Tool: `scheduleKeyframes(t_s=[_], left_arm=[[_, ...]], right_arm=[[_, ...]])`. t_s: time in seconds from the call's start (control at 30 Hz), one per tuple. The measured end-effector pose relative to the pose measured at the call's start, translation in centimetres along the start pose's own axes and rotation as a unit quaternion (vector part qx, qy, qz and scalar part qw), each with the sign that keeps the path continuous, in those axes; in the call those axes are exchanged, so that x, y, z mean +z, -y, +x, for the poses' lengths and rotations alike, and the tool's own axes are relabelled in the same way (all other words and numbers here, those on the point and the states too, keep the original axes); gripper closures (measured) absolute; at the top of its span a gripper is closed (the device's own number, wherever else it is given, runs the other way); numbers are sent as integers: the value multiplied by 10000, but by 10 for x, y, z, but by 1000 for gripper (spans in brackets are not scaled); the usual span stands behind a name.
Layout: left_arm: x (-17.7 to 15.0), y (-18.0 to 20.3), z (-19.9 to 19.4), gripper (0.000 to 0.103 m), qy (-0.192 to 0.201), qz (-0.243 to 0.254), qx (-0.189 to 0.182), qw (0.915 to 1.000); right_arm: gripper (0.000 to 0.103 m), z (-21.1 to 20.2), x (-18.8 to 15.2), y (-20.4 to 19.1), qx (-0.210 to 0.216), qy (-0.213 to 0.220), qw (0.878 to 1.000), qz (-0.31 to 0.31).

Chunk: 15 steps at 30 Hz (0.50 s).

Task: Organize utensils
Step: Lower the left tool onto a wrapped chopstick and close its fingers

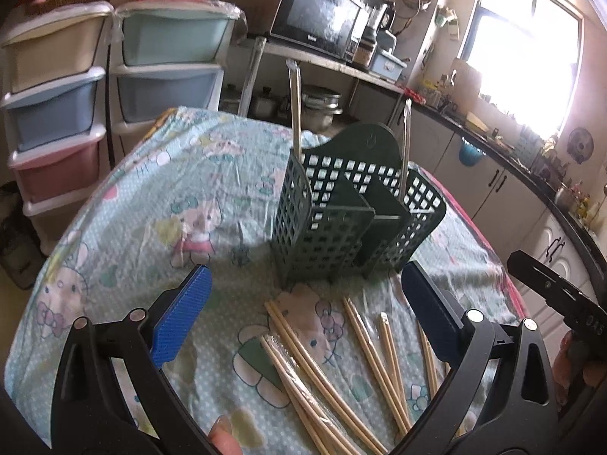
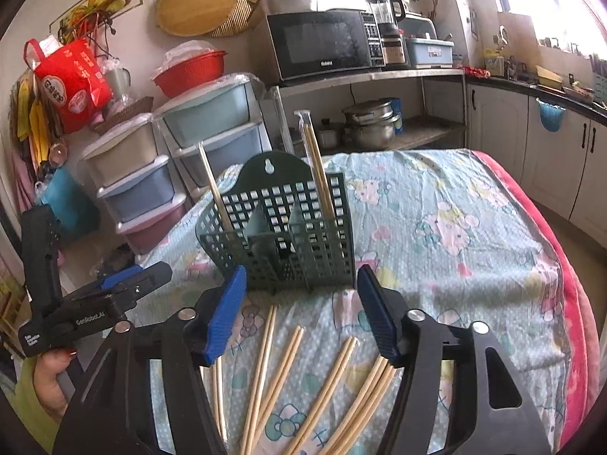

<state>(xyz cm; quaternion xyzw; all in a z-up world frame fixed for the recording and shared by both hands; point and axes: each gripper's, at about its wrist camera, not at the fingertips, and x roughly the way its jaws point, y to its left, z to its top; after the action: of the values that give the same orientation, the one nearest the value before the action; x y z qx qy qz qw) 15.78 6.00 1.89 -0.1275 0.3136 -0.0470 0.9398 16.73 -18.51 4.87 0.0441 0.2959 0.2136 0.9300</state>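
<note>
On patterned cloth (image 2: 436, 204), slim wooden chopsticks (image 2: 265, 356), perforated green plastic caddy (image 2: 303, 235), both claws (image 1: 303, 311) (image 2: 299, 303) gaping, empty.

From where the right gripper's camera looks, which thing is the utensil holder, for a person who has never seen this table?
Find the table's cartoon-print cloth. On it, behind the loose wooden chopsticks, stands the dark green utensil holder. It alone is a plastic lattice basket with dividers, an arched back with a hanging hole, and chopsticks upright in its end compartments.

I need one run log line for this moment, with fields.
left gripper: open, empty | right gripper: open, empty | chopsticks: loose on cloth | holder: two pairs upright
</note>
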Motion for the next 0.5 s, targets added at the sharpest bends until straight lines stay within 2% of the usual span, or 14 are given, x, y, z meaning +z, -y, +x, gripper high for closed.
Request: scheduleKeyframes(t_s=[0.17,0.5], left_arm=[[-7,-1,15,11,-240,32,31,9997],[-21,-7,47,11,-792,21,91,9968]], right_arm=[[52,10,-8,6,1,-207,9998,61],[57,34,-26,15,71,-729,9973,81]])
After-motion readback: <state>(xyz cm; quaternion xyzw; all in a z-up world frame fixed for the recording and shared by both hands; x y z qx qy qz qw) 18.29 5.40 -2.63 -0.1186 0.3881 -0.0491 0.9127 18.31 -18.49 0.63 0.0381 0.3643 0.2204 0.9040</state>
